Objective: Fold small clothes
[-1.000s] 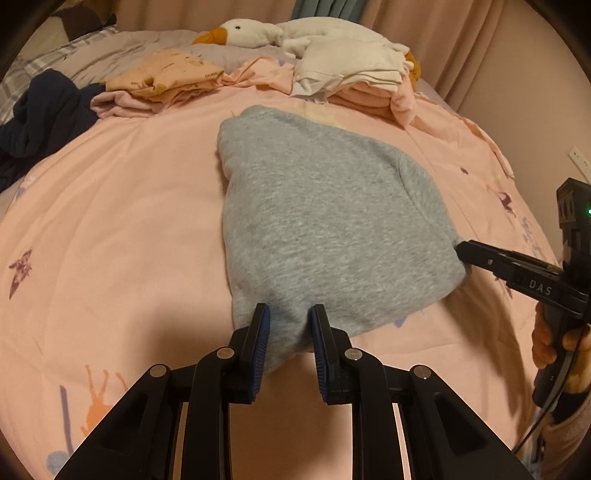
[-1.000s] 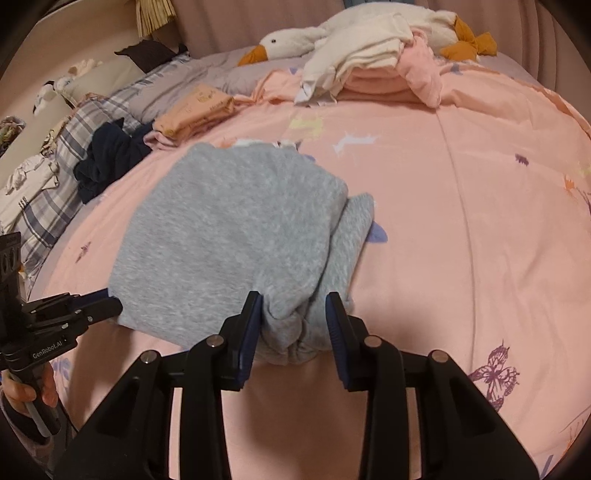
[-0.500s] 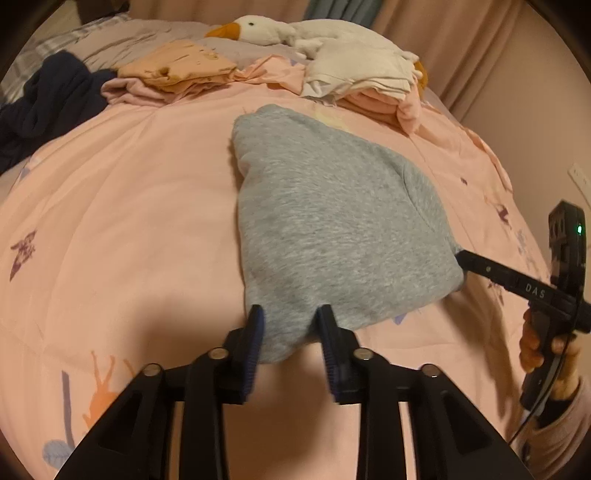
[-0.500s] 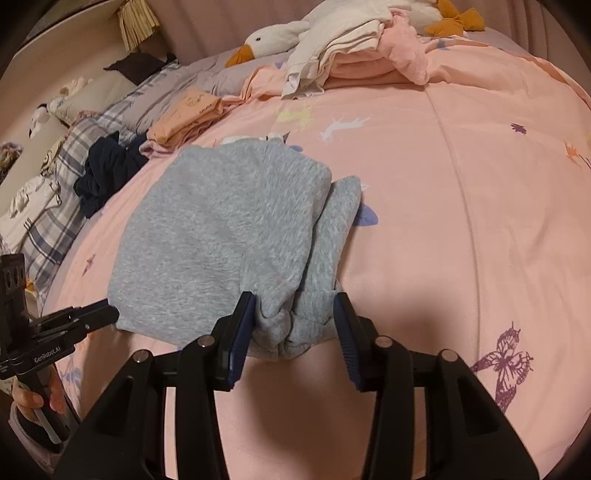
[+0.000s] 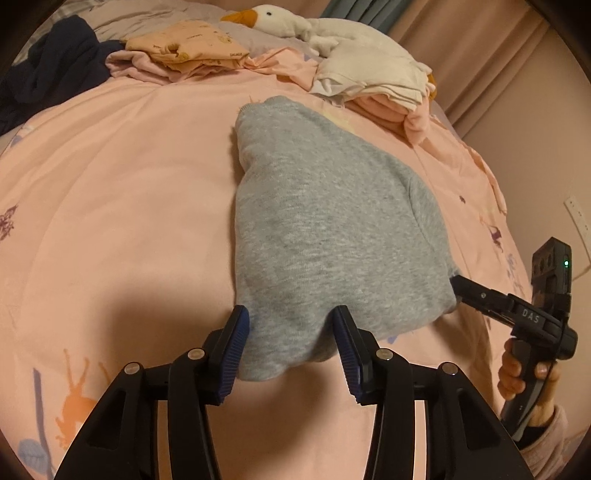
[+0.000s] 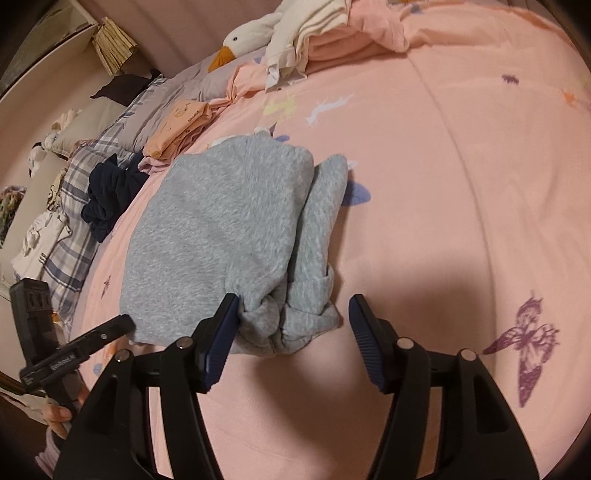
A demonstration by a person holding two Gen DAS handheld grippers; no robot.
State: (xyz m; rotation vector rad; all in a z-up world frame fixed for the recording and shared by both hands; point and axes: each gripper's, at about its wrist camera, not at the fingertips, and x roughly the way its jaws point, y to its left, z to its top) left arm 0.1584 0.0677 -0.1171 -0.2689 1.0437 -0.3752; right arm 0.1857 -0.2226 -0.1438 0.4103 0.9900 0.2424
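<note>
Nearest the left wrist camera, the left gripper (image 5: pixel 290 345) has spread its jaws apart since a second ago, when the blue pads pinched the near corner of the folded grey sweatshirt (image 5: pixel 325 236). The jaws are opening now; the corner lies slack between them, the left pad just at its edge, the right pad beside a dip in the hem. In the right wrist view the right gripper (image 6: pixel 291 334) has likewise let go: its jaws are opening, its left pad still against the bunched cuff end, its right pad clear of the cloth with bare sheet between. The sweatshirt rests flat on the pink printed bedsheet (image 5: pixel 118 192), folded into a compact bundle with a sleeve lying along its right side in the right wrist view, and it has kept its place. Farther back lie an orange folded garment (image 5: pixel 188 46), a dark navy garment (image 6: pixel 110 194), a stack of cream and pink folded clothes (image 5: pixel 376 79), and a goose plush toy (image 5: pixel 277 16).
</note>
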